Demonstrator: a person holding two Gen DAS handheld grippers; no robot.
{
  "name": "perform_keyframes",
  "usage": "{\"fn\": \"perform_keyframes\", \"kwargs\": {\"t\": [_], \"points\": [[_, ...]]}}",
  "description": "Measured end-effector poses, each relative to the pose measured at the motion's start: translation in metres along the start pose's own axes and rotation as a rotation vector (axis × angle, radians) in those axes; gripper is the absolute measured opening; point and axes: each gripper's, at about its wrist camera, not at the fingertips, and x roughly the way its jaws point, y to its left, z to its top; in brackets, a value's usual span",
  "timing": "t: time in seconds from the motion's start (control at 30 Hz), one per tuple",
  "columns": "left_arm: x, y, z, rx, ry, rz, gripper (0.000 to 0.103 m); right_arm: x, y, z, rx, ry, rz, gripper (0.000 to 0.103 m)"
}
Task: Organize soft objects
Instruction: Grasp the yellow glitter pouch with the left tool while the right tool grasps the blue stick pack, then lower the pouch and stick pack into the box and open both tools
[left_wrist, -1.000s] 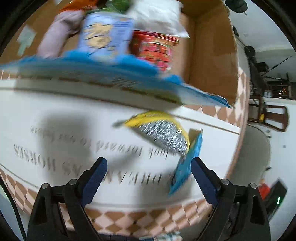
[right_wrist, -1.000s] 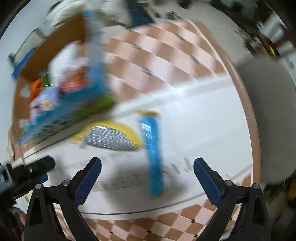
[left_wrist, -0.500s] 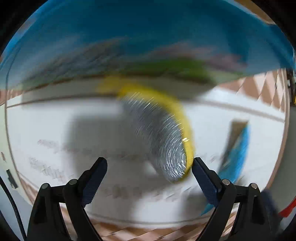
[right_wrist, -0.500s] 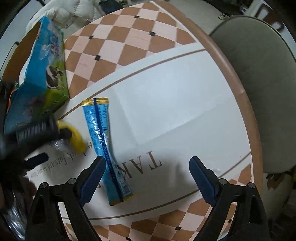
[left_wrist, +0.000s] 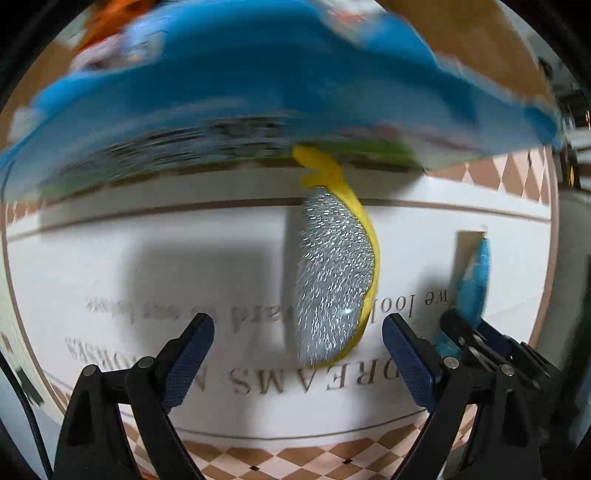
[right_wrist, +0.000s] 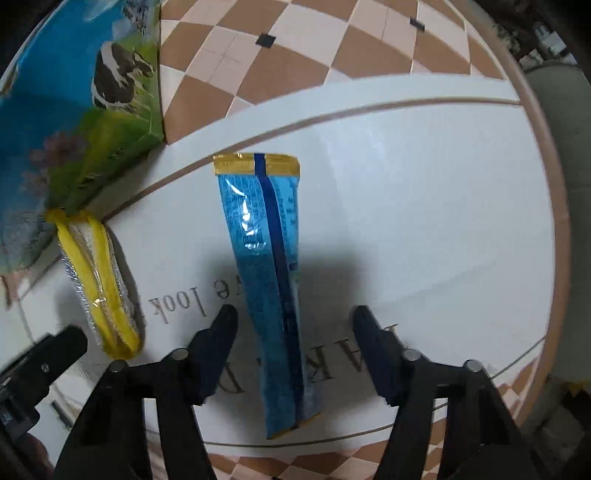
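Observation:
A yellow-edged silver scrubber pad (left_wrist: 334, 273) lies on the white table, straight ahead of my open, empty left gripper (left_wrist: 297, 332). It also shows in the right wrist view (right_wrist: 99, 291). A long blue snack packet (right_wrist: 269, 273) lies lengthwise between the open fingers of my right gripper (right_wrist: 291, 325), which hovers over its near half. The same packet shows in the left wrist view (left_wrist: 472, 273). A large blue bag printed with a cow (right_wrist: 74, 110) lies behind the scrubber pad; it also shows, blurred, in the left wrist view (left_wrist: 240, 92).
The round table (right_wrist: 424, 184) has a white lettered centre and a brown-and-cream checked rim. A cardboard box (left_wrist: 480, 37) with other packets stands behind the blue bag. A grey chair seat (right_wrist: 569, 147) sits beyond the table's right edge.
The left gripper has closed in on the scrubber pad, which now lies lengthwise before it. The right gripper has dropped lower over the blue packet, which now lies between its fingers.

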Motion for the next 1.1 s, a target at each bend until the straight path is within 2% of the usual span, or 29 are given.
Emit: {"fn": "perform_keyframes", "kwargs": {"t": [0.03, 0.07, 0.1, 0.13, 0.17, 0.2, 0.23, 0.4, 0.5, 0.6, 0.77, 0.87, 0.93, 0.97, 1.0, 1.1], "points": [[0.007, -0.006, 0.004, 0.016, 0.010, 0.011, 0.093, -0.001, 0.001, -0.001, -0.002, 0.008, 0.004, 0.036], [0.011, -0.011, 0.006, 0.024, 0.015, 0.018, 0.093, 0.000, 0.002, -0.001, 0.002, 0.019, 0.012, 0.023], [0.013, -0.013, 0.007, 0.033, 0.010, 0.029, 0.090, 0.000, 0.002, -0.002, 0.000, 0.031, 0.012, 0.023], [0.014, -0.016, 0.008, 0.047, -0.008, 0.055, 0.076, 0.000, 0.003, -0.003, -0.008, 0.032, 0.008, 0.022], [0.016, -0.019, 0.009, 0.062, -0.014, 0.072, 0.068, 0.000, 0.003, -0.007, -0.017, 0.034, 0.002, 0.021], [0.017, -0.020, 0.009, 0.075, -0.014, 0.085, 0.052, 0.001, 0.004, -0.011, -0.026, 0.041, -0.001, 0.021], [0.019, -0.022, 0.011, 0.091, -0.016, 0.111, 0.044, 0.001, 0.004, -0.014, -0.031, 0.048, 0.002, 0.021], [0.018, -0.011, -0.002, 0.088, -0.023, 0.108, 0.042, 0.003, 0.011, -0.027, -0.052, 0.062, 0.016, 0.018], [0.002, 0.004, -0.016, 0.071, -0.038, 0.077, 0.041, -0.004, 0.016, -0.032, -0.071, 0.058, 0.041, 0.017], [-0.039, 0.021, -0.027, 0.071, -0.100, 0.031, 0.041, -0.024, 0.022, -0.038, -0.108, 0.033, 0.080, 0.016], [-0.138, 0.055, -0.020, 0.066, -0.263, -0.028, 0.041, -0.092, 0.042, -0.044, -0.198, -0.054, 0.171, 0.016], [-0.182, 0.075, 0.013, 0.056, -0.333, -0.013, 0.041, -0.145, 0.059, -0.035, -0.256, -0.132, 0.213, 0.016], [-0.197, 0.093, 0.037, 0.047, -0.366, 0.043, 0.041, -0.173, 0.069, -0.025, -0.285, -0.172, 0.231, 0.016], [-0.200, 0.105, 0.051, 0.044, -0.371, 0.075, 0.041, -0.188, 0.076, -0.015, -0.301, -0.196, 0.239, 0.016], [-0.202, 0.109, 0.051, 0.035, -0.370, 0.106, 0.041, -0.201, 0.083, -0.003, -0.313, -0.217, 0.236, 0.016], [-0.193, 0.133, 0.093, 0.004, -0.307, 0.162, 0.041, -0.216, 0.107, 0.034, -0.330, -0.257, 0.183, 0.016]]}}
